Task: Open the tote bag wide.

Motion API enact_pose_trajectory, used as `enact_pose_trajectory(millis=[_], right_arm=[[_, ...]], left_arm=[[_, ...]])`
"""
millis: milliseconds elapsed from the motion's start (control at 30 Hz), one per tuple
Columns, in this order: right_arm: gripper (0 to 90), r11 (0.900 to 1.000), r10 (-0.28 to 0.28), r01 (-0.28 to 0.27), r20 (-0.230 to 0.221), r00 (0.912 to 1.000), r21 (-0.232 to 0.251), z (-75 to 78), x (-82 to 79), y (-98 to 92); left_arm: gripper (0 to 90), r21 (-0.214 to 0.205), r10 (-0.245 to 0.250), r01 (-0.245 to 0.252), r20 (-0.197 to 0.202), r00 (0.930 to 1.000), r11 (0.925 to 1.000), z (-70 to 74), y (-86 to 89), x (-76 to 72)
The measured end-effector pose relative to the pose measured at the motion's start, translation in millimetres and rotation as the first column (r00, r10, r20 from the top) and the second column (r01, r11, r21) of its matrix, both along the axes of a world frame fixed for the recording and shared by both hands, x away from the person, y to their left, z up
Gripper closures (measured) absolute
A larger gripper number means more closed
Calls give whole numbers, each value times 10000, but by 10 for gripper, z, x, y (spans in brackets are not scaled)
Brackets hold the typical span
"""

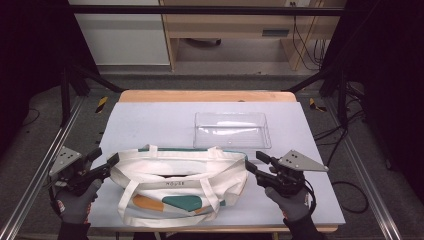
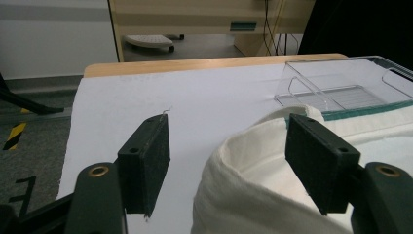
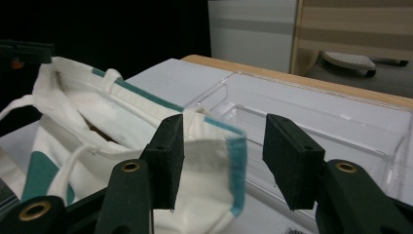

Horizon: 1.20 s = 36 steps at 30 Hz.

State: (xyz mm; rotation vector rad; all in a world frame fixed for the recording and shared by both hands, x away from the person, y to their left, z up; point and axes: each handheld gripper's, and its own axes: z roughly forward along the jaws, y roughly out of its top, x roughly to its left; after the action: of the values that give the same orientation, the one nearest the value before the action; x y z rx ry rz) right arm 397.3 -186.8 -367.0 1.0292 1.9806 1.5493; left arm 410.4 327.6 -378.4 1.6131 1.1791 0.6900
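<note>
High view above the tabletop [image 1: 150, 120] looking forward and down, both gripper views close, sharing tote bag [image 1: 180, 185] and clear tray [image 1: 232, 131]

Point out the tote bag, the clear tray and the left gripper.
tote bag [image 1: 175, 192]: high view, on its cream front panel.
clear tray [image 1: 231, 144]: high view, on its near rim.
left gripper [image 1: 106, 161]: high view, midway between its fingertips, at the bag's corner.
</note>
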Motion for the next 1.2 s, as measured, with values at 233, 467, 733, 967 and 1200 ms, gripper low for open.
enact_pose_trajectory(millis=[233,467,733,967,1200], right_arm=[[503,9980,629,-631,-175,9979,-103,43,56,267],[502,9917,1276,-1280,-245,9915,-129,42,82,519],[484,9740,2125,-2166,-641,9751,-661,-82,68,846],[440,9586,2607,-2694,-956,9607,-926,-183,33,1026],[393,9436,2898,-3046,-1206,9494,-1299,-292,4,1173]], left_arm=[[358,588,-373,404,-528,9979,9975,11,-113,191],[462,888,-535,625,-1008,9935,9941,-98,-187,284],[577,1219,-415,593,-1431,9888,9908,-220,-180,297],[670,1038,-581,771,-1752,9828,9916,-301,-165,315],[782,896,-776,956,-1856,9796,9914,-283,-174,293]])
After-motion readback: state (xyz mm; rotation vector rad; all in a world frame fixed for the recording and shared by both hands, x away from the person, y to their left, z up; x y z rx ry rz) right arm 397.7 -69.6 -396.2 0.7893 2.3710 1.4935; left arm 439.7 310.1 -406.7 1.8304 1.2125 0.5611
